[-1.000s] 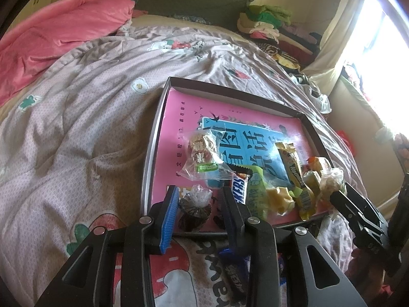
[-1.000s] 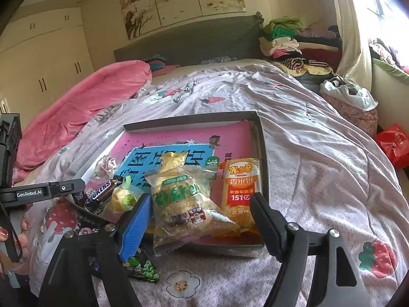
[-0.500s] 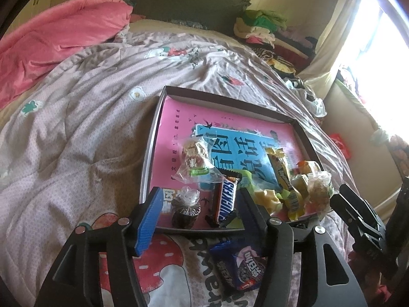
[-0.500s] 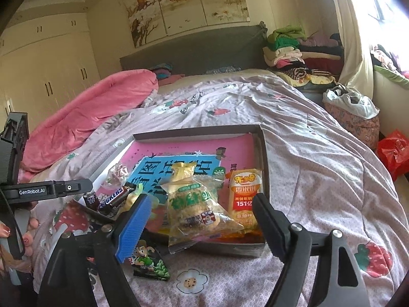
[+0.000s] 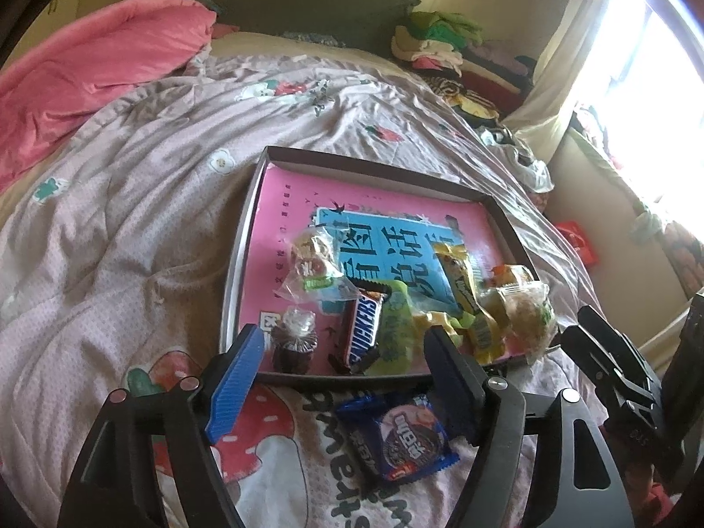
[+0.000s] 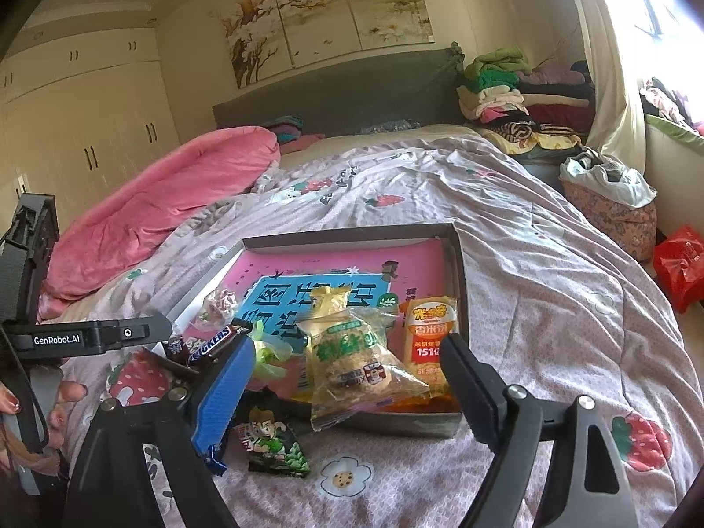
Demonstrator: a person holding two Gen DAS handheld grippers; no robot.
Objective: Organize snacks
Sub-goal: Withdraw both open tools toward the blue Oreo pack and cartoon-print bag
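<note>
as they opened, left tongs (image 5: pixel 343 343) off snickers bar (image 5: pixel 363 330)

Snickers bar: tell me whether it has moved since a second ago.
Yes. The Snickers bar was upright between the left gripper fingers at the tray's near edge; now it lies flat inside the tray, the jaws having just opened off it.

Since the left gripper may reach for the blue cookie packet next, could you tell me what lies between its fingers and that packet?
Nothing: in the left wrist view the blue cookie packet lies on the quilt under the open left gripper.
</note>
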